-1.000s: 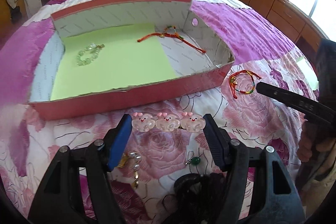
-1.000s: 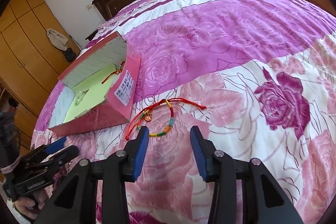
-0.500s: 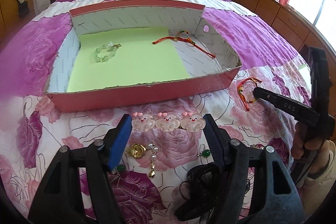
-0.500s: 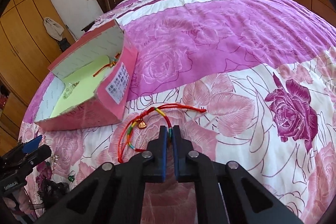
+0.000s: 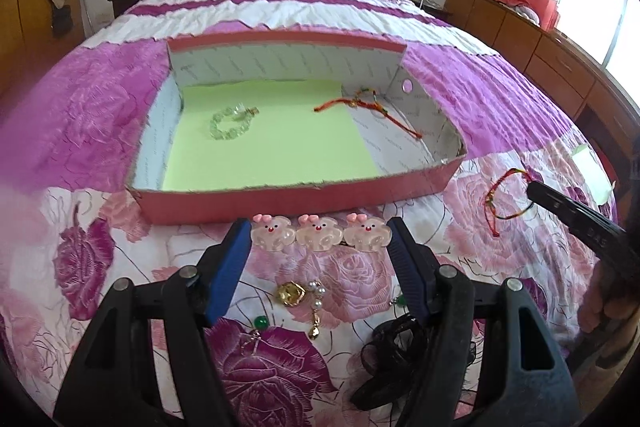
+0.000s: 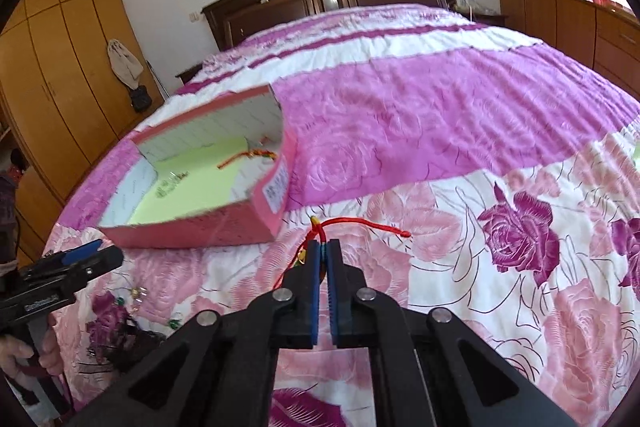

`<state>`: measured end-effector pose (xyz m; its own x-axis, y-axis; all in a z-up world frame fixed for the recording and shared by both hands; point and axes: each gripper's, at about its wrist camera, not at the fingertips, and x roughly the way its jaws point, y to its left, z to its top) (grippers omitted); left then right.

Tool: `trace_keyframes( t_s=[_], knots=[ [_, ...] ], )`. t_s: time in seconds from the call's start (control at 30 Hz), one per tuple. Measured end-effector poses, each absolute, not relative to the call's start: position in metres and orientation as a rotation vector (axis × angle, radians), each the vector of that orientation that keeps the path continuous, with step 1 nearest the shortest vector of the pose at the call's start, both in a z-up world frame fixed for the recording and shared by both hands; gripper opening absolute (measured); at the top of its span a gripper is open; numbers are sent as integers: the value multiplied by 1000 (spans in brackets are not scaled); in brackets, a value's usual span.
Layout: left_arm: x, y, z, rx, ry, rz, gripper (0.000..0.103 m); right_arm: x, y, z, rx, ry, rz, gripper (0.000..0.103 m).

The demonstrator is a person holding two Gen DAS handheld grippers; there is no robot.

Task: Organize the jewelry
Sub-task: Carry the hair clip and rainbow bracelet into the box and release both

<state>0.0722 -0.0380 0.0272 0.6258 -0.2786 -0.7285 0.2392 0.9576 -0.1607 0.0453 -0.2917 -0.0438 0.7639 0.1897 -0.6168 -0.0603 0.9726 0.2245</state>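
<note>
You are working over a bed with a pink rose-print quilt point(image 5: 500, 99) that fills both views. A pink cardboard box point(image 5: 296, 197) sits mid-frame, holding a green bead bracelet point(image 5: 230, 125) at its left and a red cord bracelet point(image 5: 368, 105) at its right. Your left gripper point(image 5: 319, 241), low in the frame, is clamped on a pig hair clip point(image 5: 320, 237). Your right gripper point(image 6: 325, 247), pads pressed together, pinches a red braided bracelet point(image 6: 360, 225) just below the box's right corner.
</note>
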Motion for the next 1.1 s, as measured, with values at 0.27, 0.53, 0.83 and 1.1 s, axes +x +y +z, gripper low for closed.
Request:
trace_keyframes(
  t_s=[0.27,0.53,0.83,1.1],
  knots=[
    [65,-31,41,-54,786,-280,61,29,-273,-19,165,612,172,5],
    [61,-24,58,-52,696,-239,61,19,-255,8,145,491,181,5],
    [72,-15,69,-51,621,-195,62,42,-232,22,152,403,223,5],
    [93,-7,72,-45,557,-156,62,75,-206,23,136,361,246,5]
  ],
)
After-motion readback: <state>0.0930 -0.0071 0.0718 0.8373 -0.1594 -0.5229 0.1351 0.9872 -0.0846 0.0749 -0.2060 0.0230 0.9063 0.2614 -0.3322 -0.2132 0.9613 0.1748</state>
